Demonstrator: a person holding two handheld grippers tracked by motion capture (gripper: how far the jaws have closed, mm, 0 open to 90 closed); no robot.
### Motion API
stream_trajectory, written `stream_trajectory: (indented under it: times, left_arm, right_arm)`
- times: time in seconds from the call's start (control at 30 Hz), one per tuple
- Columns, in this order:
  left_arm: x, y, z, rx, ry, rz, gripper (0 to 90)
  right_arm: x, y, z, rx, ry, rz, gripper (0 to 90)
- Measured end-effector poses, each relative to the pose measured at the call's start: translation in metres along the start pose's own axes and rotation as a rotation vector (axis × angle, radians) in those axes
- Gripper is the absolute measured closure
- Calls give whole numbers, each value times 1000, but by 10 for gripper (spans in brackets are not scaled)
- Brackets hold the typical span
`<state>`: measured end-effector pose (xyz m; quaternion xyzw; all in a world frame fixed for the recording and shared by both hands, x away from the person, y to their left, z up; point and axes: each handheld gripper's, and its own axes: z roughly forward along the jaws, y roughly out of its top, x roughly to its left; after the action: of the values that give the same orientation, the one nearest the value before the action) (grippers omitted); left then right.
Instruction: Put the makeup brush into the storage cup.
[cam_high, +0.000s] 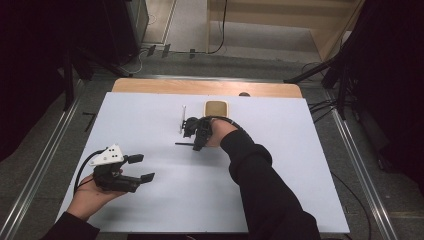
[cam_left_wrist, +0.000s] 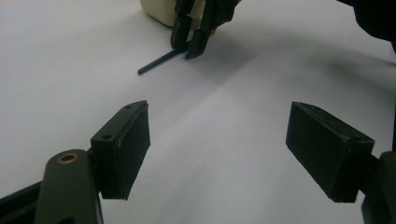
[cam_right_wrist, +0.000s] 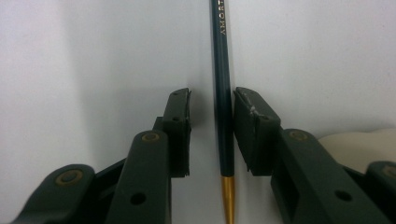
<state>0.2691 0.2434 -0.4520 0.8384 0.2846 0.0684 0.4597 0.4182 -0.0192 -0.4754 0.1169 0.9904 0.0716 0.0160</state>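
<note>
A dark green pencil with a gold ferrule lies flat on the white table cover. My right gripper straddles it near the ferrule end. The right pad sits right at the pencil and the left pad stands off with a small gap, so the jaws are open around it. From above, the right gripper points down at the pencil near the table's middle. My left gripper rests at the front left in a person's hand, wide open with nothing between its pads. It looks toward the right gripper and the pencil.
A cream rounded box sits just behind the right gripper. Left of it lies a thin white strip. The wooden table edge runs along the back, with cables and stands on the floor beyond.
</note>
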Motion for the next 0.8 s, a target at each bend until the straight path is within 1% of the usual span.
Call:
stream_trajectory:
  times: [0.1, 0.13, 0.23, 0.33, 0.63, 0.67, 0.73, 0.77, 0.8]
  left_arm:
    - [0, 0, 0, -2, -1, 0, 226]
    - [0, 0, 0, -2, 0, 0, 226]
    - [0, 0, 0, 0, 0, 0, 227]
    - [0, 0, 0, 1, 0, 2, 227]
    - [0, 0, 1, -1, -2, -3, 227]
    - [0, 0, 1, -1, -2, -3, 226]
    - [0, 0, 1, 0, -2, -3, 227]
    - [0, 0, 1, 0, -1, -3, 227]
    - [0, 0, 1, 1, 0, -4, 227]
  right_arm:
    - [-1, -1, 0, 2, 1, -5, 717]
    - [-1, -1, 0, 3, 5, 3, 734]
    - [-1, -2, 0, 12, 4, -4, 795]
    - [-1, -2, 0, 17, 7, -3, 832]
    - [-1, -1, -1, 28, 3, -15, 845]
    - [-1, -1, -1, 28, 6, -10, 845]
    - [-2, -2, -1, 13, 22, 10, 845]
    - [-2, -2, -3, 5, 22, 13, 845]
    - [-3, -3, -5, 2, 36, 20, 845]
